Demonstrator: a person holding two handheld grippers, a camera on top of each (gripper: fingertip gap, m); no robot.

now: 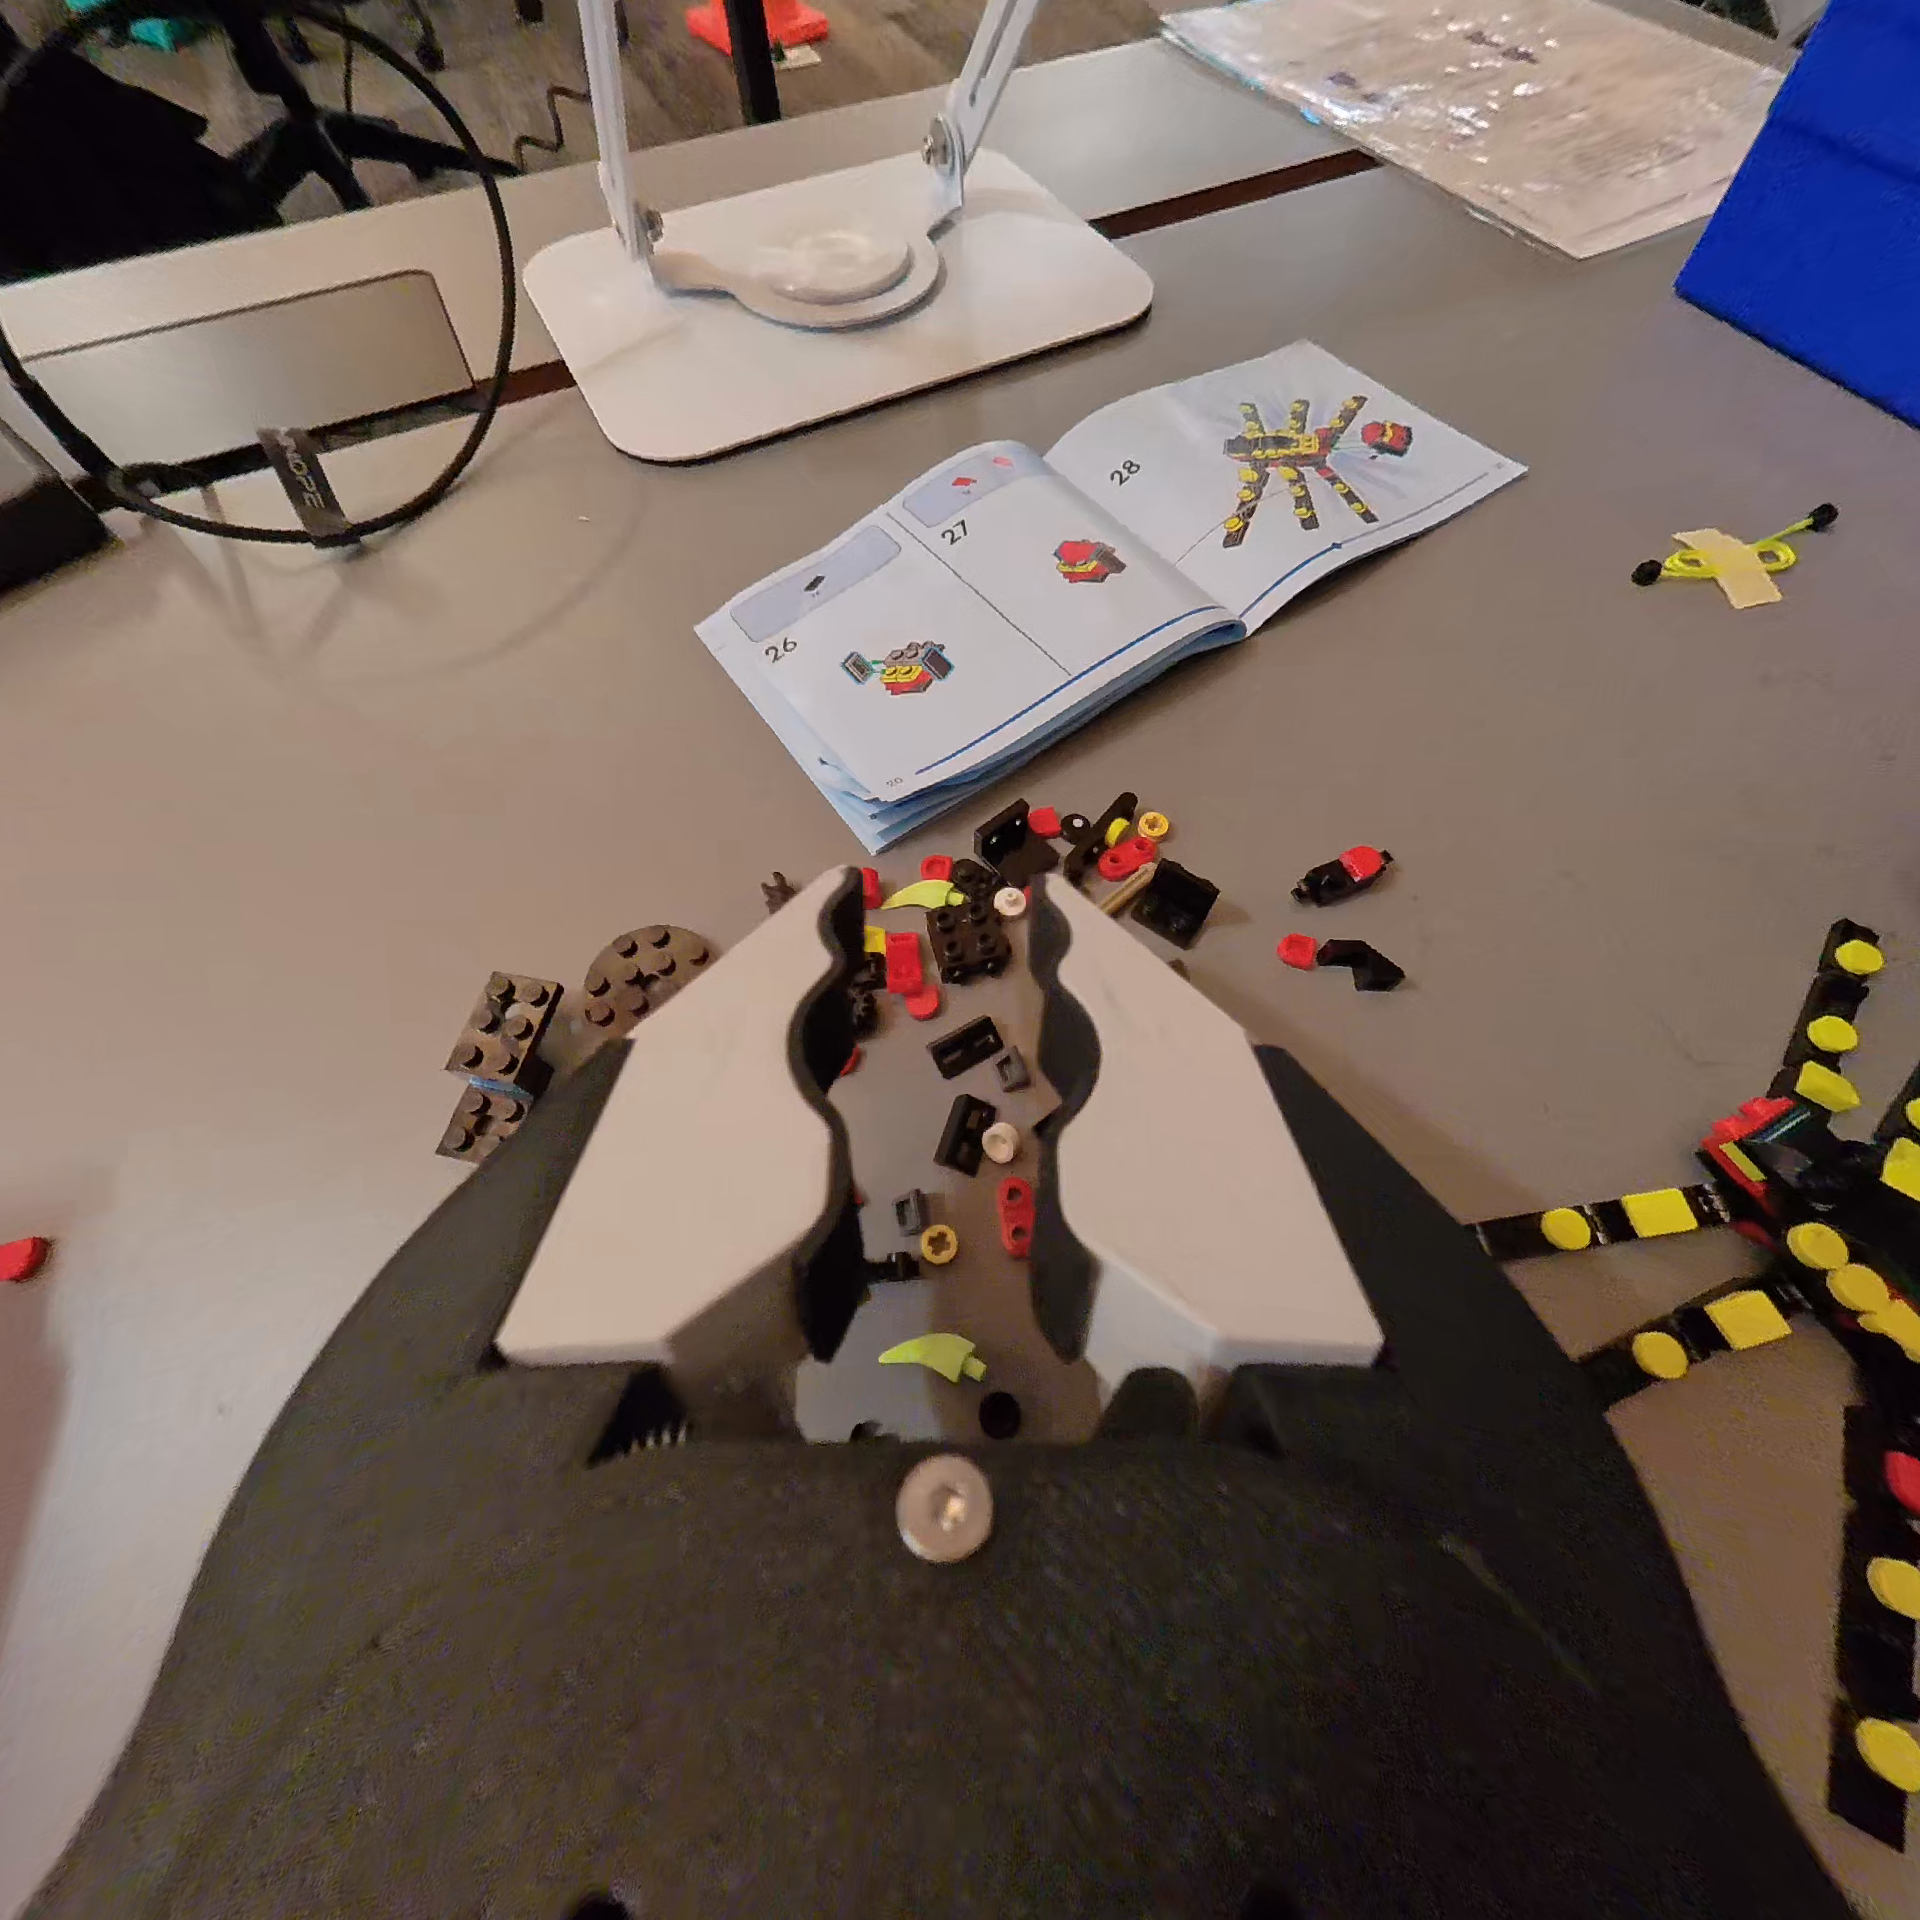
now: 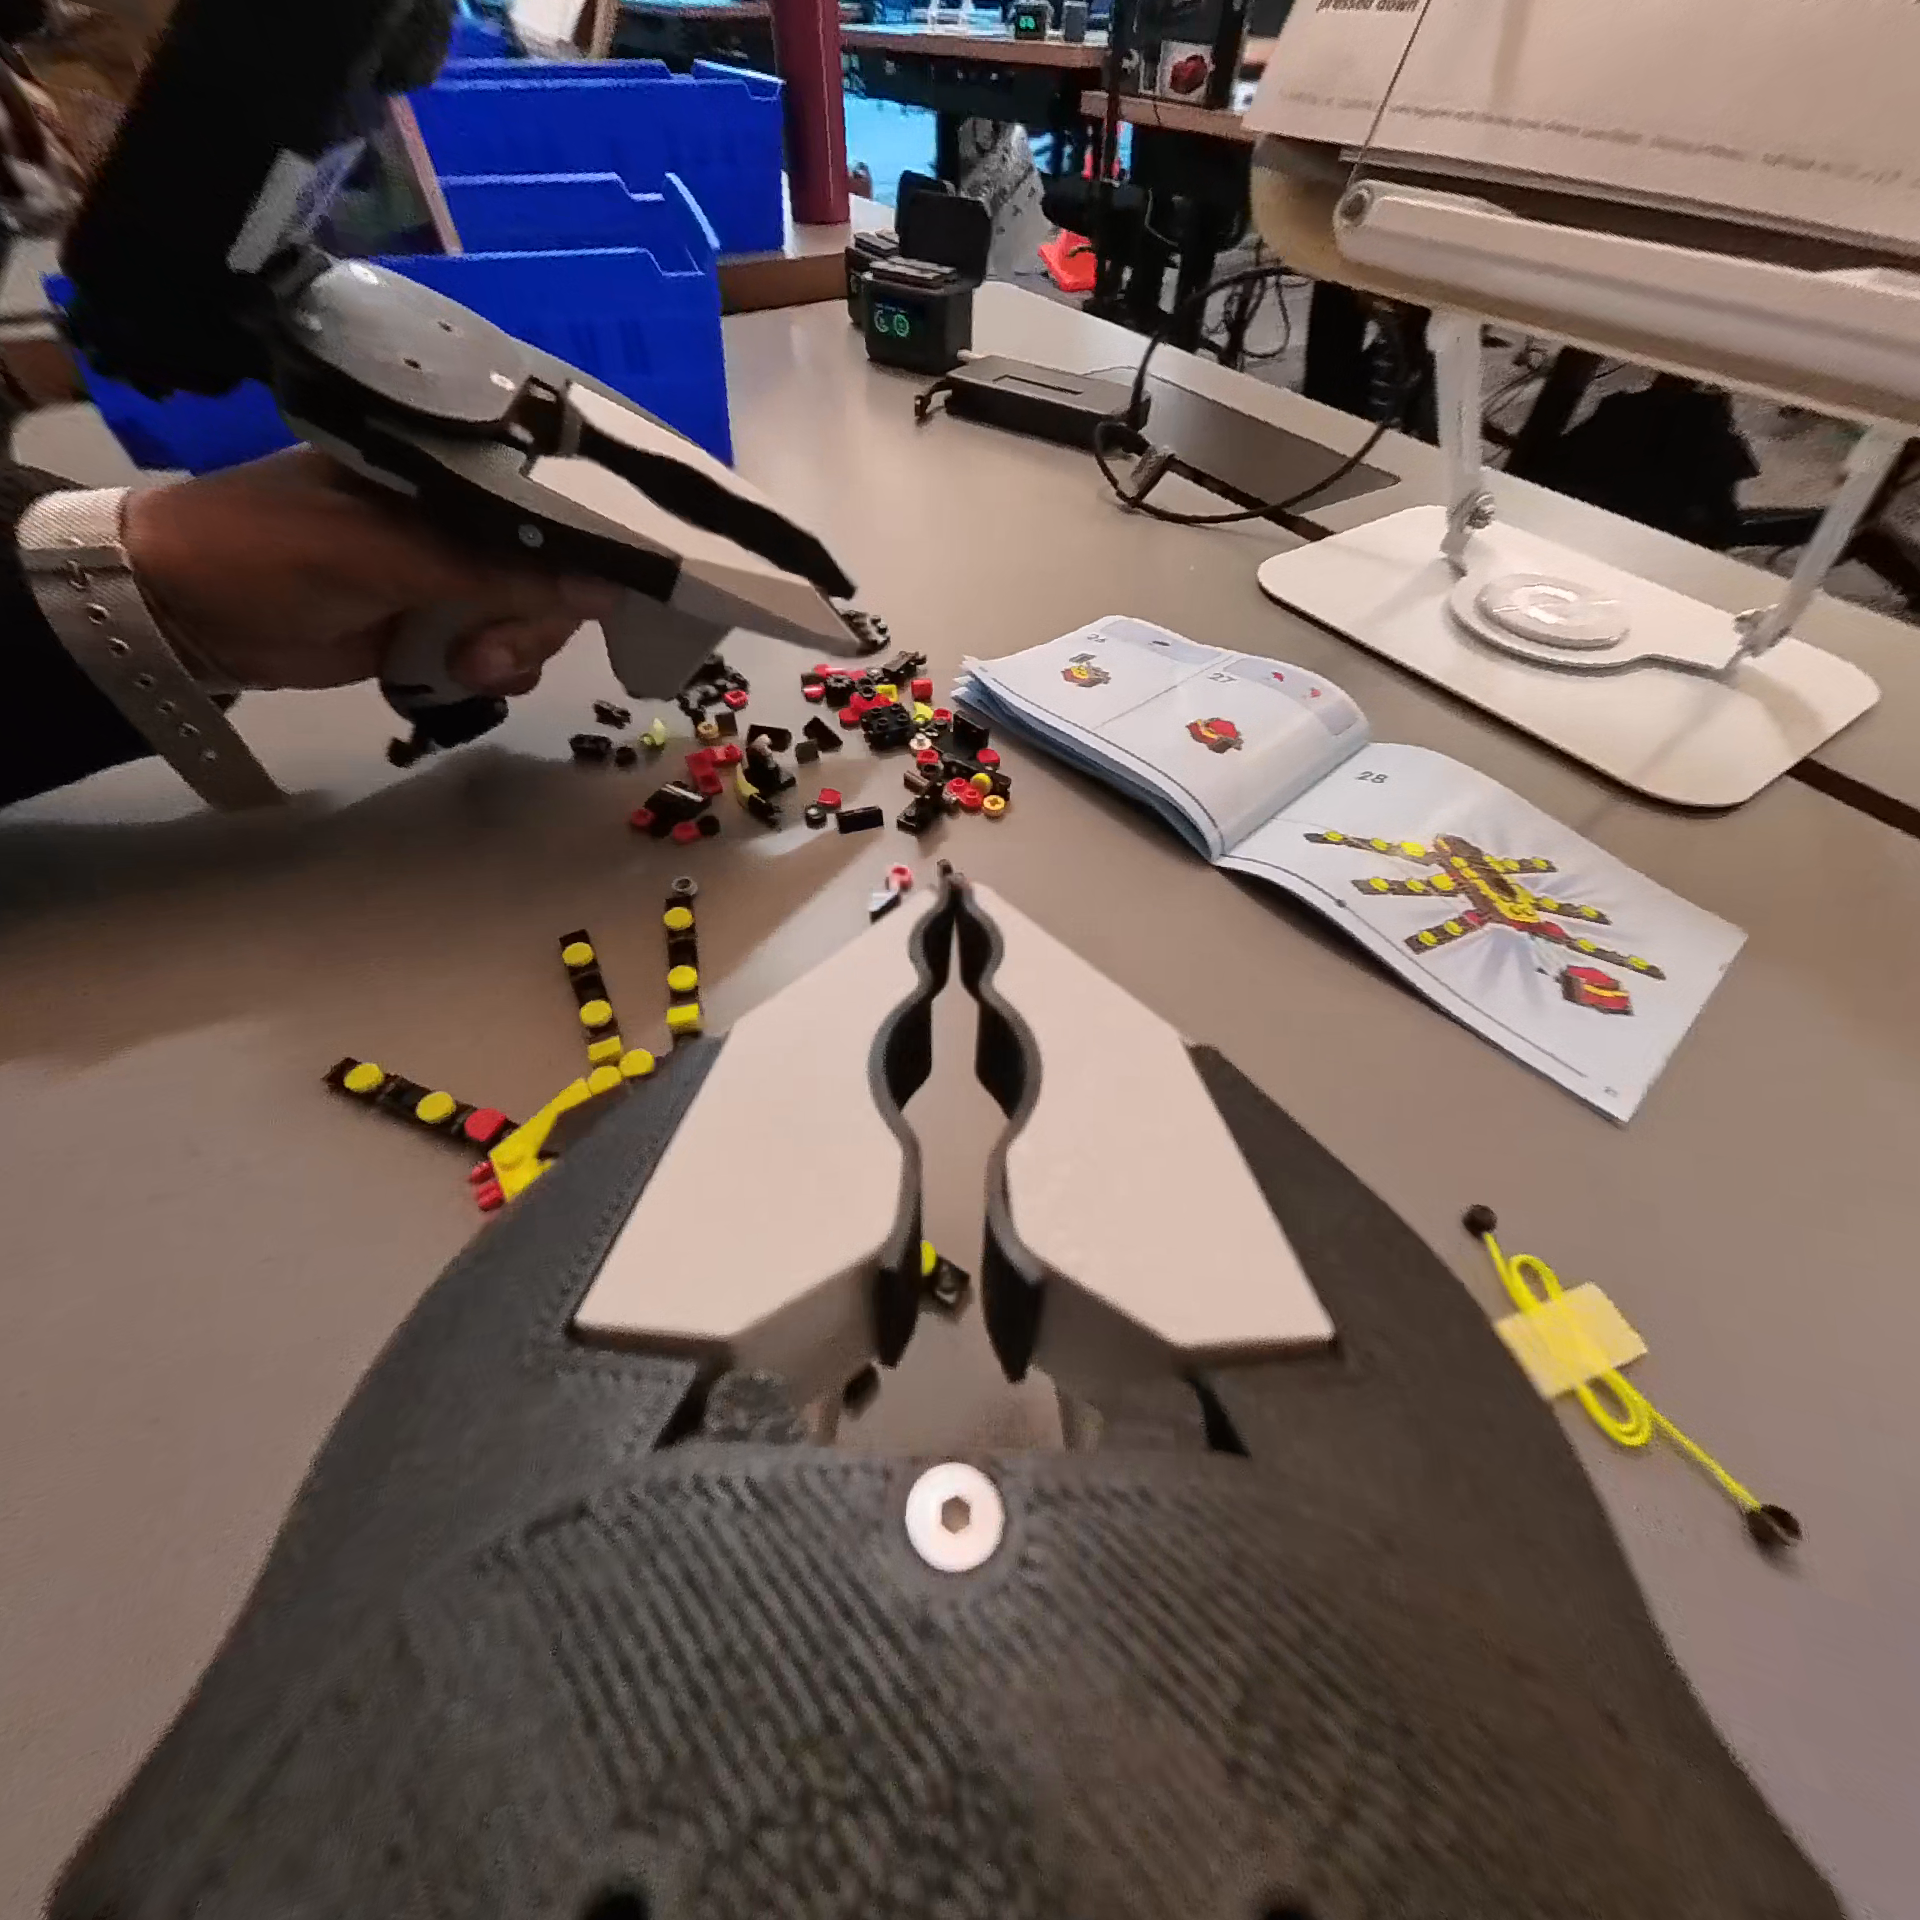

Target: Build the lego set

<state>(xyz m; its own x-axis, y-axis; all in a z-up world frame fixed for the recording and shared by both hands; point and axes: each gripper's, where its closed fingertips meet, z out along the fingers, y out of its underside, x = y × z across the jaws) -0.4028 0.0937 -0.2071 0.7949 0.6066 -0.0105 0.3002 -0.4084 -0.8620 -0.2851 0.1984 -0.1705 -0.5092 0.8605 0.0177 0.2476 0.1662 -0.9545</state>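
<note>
Loose red, black and yellow Lego pieces [image 1: 977, 1049] lie in a pile on the grey table [image 1: 312, 779]. My left gripper [image 1: 956, 894] hovers over the pile with its fingers apart. A black two-by-two brick [image 1: 971, 940] lies between the tips with a gap on each side. The right wrist view shows this gripper [image 2: 847, 618], held by a hand, angled down at the pile [image 2: 831, 738]. My right gripper [image 2: 951, 899] is shut just short of the pile, beside a small red and black piece [image 2: 891, 888]. The black and yellow spider model [image 1: 1818, 1247] lies to the right; its legs [image 2: 582, 1039] show left of my right gripper.
An open instruction booklet [image 1: 1091, 592] [image 2: 1299, 790] lies behind the pile. A white lamp base [image 1: 831, 301] stands farther back. Brown plates [image 1: 499, 1039] lie left of the left gripper. A taped yellow string [image 2: 1569, 1351] lies at the right. Blue bins [image 2: 582, 208] stand at the back left. Left tips to right tips: about 15 cm.
</note>
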